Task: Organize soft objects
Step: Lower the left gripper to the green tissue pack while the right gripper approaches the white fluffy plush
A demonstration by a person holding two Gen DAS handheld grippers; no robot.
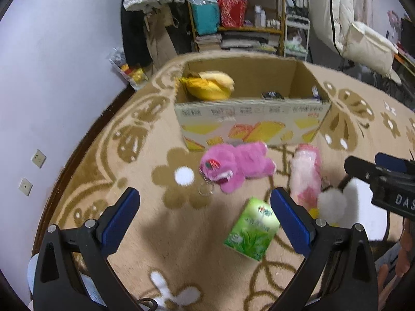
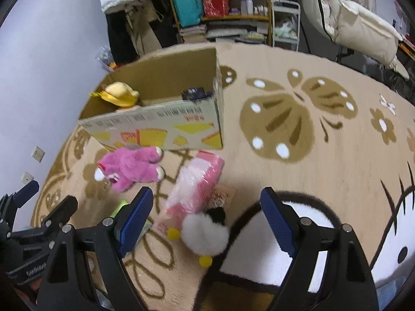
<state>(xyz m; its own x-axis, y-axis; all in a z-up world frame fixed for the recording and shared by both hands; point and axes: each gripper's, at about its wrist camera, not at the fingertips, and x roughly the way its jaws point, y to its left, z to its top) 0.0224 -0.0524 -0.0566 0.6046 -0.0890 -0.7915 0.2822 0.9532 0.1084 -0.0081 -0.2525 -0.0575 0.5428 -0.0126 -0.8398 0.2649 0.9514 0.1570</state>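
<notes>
- Blue-padded fingers of the left gripper point(image 1: 205, 217) stand wide apart and hold nothing; they hang above the rug point(image 1: 145, 248), with the green tissue pack point(image 1: 251, 229) lying between them, close to the right-hand finger.
- Right gripper point(image 2: 207, 217) is likewise spread wide and empty, angled down over the white fluffy toy point(image 2: 205, 235), which lies just near of the pink plastic pack point(image 2: 193, 194) and touches it.
- White toy: a round, long-piled ball with a small black patch on its far side and two yellow pompoms at its near and left edges.
- Pink plush bear point(image 1: 236, 167) lies on its side on the rug, just in front of the cardboard box point(image 1: 249, 124) and left of the pink pack.
- Yellow plush toy point(image 1: 210, 85) already sits in the far left corner of the box; a small dark item rests near the right end.
- Risk: the white toy and the pink pack touch, so a closing grip could pinch the crinkly wrapper too and drag both.
- Risk: the fluff is loose, so a shallow pinch may catch only pile and let the toy slip on lifting.
- Risk: both grippers are close together; the right one shows at the right edge of the left view, so they could knock.
</notes>
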